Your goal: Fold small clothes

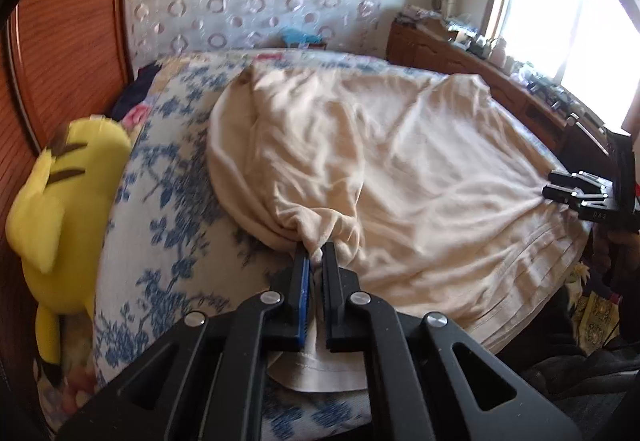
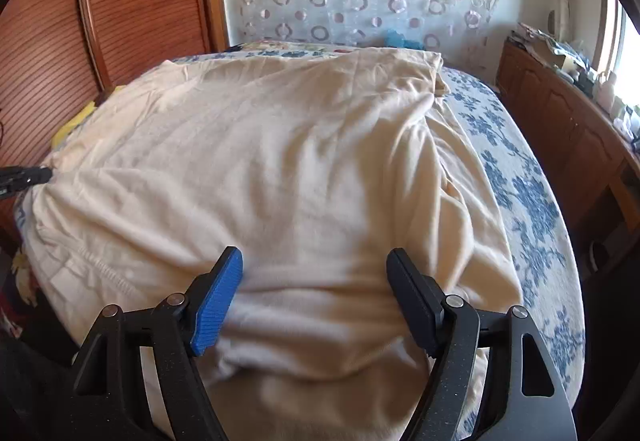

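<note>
left gripper (image 1: 316,255) pinched on cream garment (image 1: 400,169) – right gripper (image 2: 314,261) wide, straddling it.

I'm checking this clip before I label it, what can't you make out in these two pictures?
- Left wrist view: the garment's pinched edge vanishes between the left gripper's fingers.
- Left wrist view: the window is blown out; nothing outside shows.
- Left wrist view: the yellow toy is blurred.
- Right wrist view: the garment's near hem sits behind the open right gripper.

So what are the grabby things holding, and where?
The left hand-held gripper pinches a bunched near edge of the cream garment. The right hand-held gripper is open, holding nothing.
</note>
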Available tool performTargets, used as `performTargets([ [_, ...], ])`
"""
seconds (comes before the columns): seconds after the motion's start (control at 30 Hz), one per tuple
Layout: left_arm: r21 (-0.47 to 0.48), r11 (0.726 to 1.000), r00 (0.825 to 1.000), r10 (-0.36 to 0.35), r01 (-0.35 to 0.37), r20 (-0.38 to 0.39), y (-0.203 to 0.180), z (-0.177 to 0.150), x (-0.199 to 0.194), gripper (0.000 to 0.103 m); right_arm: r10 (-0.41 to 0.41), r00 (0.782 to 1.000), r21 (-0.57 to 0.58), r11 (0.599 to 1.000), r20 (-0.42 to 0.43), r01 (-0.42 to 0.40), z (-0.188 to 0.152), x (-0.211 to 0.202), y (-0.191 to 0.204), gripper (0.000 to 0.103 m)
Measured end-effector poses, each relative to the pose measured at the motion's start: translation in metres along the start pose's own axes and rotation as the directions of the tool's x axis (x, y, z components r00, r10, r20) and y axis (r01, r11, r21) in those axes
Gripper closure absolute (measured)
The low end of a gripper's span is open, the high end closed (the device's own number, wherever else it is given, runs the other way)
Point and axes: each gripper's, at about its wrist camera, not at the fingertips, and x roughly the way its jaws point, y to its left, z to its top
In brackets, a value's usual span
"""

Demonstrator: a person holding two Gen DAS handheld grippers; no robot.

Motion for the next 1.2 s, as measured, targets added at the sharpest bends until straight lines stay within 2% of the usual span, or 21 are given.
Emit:
performTargets([
  [0.13, 0.021, 0.998, 0.995, -0.064, 0.062, 0.076, -0.025, 0.028, -0.013, 0.102, 0.002, 0.999, 0.038, 0.999, 0.034, -0.003, -0.007, -0.024, -0.015, 0.029],
  [0.23, 0.053, 0.991, 0.985, -0.126, 0.12, 0.121, -0.047, 0.05, -0.017, 0.102, -0.027, 0.999, 0.054, 0.998, 0.047, 0.025, -0.012, -0.039, -0.026, 0.029],
  [0.5, 0.184, 0.953, 0.952, -0.268, 0.239, 0.147, -0.129, 0.107, -0.01, 0.102, -0.058, 0.996, 0.14, 0.989, 0.072, 0.048, -0.025, -0.062, -0.06, 0.029],
  [0.7, 0.292, 0.915, 0.935, -0.328, 0.279, 0.135, -0.19, 0.139, -0.003, 0.102, -0.067, 0.993, 0.156, 0.986, 0.095, 0.052, -0.031, -0.074, -0.07, 0.03],
  [0.83, 0.345, 0.885, 0.921, -0.371, 0.312, 0.118, -0.227, 0.152, -0.002, 0.102, -0.062, 0.994, 0.147, 0.988, 0.087, 0.049, -0.038, -0.08, -0.073, 0.041],
  [0.87, 0.353, 0.882, 0.92, -0.374, 0.313, 0.116, -0.236, 0.153, 0.0, 0.102, -0.057, 0.995, 0.15, 0.988, 0.084, 0.044, -0.041, -0.081, -0.074, 0.046],
  [0.97, 0.373, 0.878, 0.932, -0.353, 0.301, 0.081, -0.253, 0.156, 0.012, 0.101, -0.031, 0.997, 0.161, 0.987, 0.068, 0.02, -0.049, -0.079, -0.078, 0.056],
  [1.0, 0.374, 0.879, 0.937, -0.344, 0.297, 0.063, -0.256, 0.156, 0.016, 0.098, -0.024, 0.998, 0.167, 0.986, 0.063, 0.013, -0.051, -0.077, -0.079, 0.063],
  [1.07, 0.369, 0.871, 0.935, -0.354, 0.324, 0.014, -0.256, 0.154, 0.023, 0.085, 0.0, 0.999, 0.182, 0.983, 0.051, -0.009, -0.055, -0.073, -0.082, 0.067],
  [1.1, 0.363, 0.87, 0.932, -0.361, 0.333, 0.011, -0.254, 0.152, 0.022, 0.068, 0.0, 0.999, 0.181, 0.983, 0.05, -0.009, -0.054, -0.072, -0.082, 0.067],
  [1.13, 0.357, 0.873, 0.932, -0.361, 0.332, 0.017, -0.252, 0.151, 0.019, 0.058, 0.0, 0.999, 0.178, 0.984, 0.053, -0.009, -0.054, -0.072, -0.081, 0.067],
  [1.2, 0.354, 0.874, 0.932, -0.363, 0.333, 0.018, -0.252, 0.151, 0.017, 0.048, 0.008, 0.998, 0.175, 0.984, 0.057, -0.018, -0.053, -0.072, -0.079, 0.067],
])
